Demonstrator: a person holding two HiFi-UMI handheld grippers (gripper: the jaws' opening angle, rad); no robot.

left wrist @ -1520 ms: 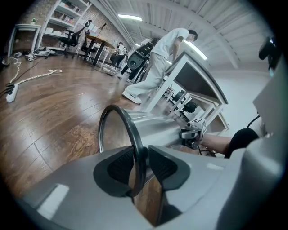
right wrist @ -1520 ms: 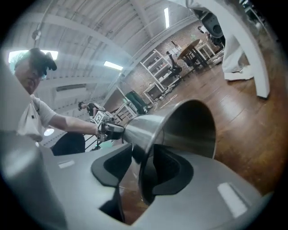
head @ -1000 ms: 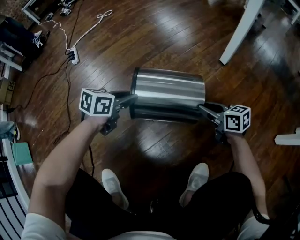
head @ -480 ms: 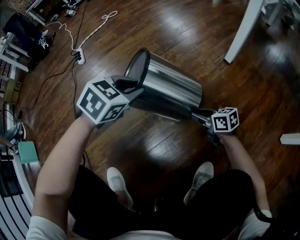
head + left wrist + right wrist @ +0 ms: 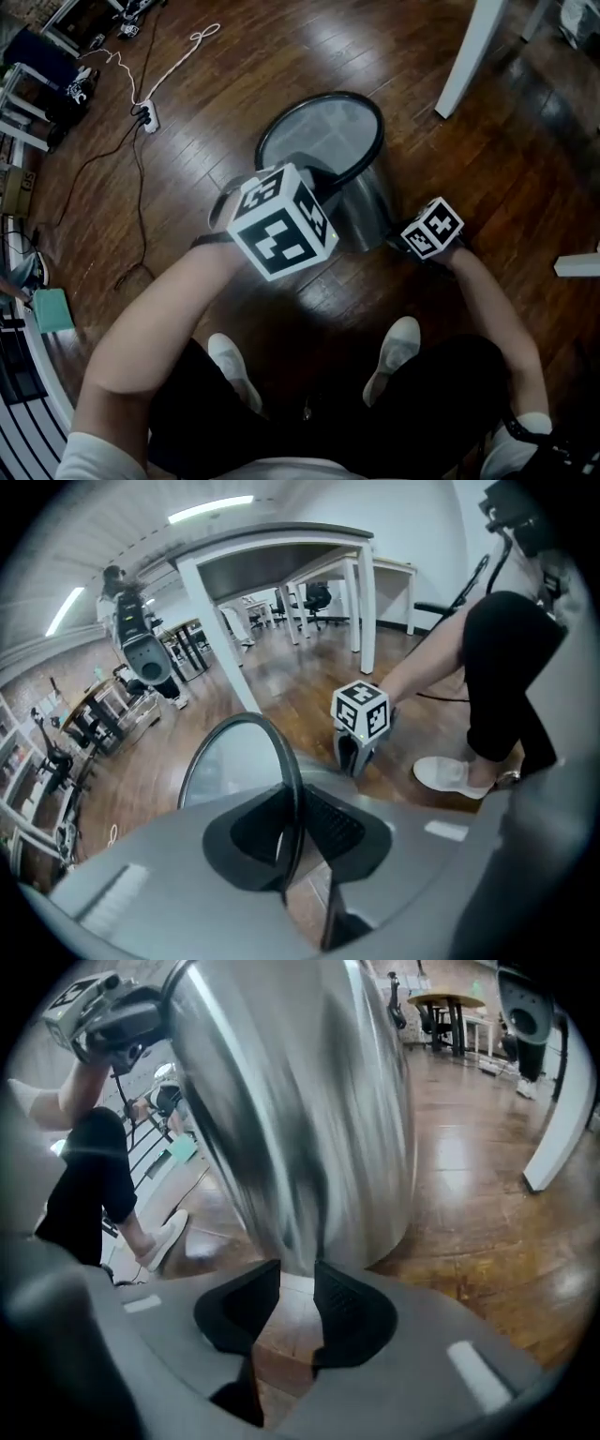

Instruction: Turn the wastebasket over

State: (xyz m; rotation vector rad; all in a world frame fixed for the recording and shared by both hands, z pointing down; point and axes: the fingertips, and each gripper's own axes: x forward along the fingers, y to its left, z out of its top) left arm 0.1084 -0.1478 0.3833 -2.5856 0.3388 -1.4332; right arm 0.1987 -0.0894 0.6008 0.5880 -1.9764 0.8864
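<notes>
Nearest you in the head view, your left gripper [image 5: 292, 836] is clenched on the black rim [image 5: 292, 780] of the wastebasket [image 5: 323, 136], one pad inside the mouth and one outside, at the rim's lower edge in the frame. Lower right of centre, your right gripper [image 5: 295, 1307] sits low against the outside of the shiny wall, near the base; its jaws are opening, with bare floor showing between them and the wall just beyond the tips, not pressed. The wastebasket lies just past both grippers, centre to upper centre, close to upright: its open mouth faces up, its long axis rising from the dark wooden floor [image 5: 281, 56]. I cannot tell whether its base sits flat.
</notes>
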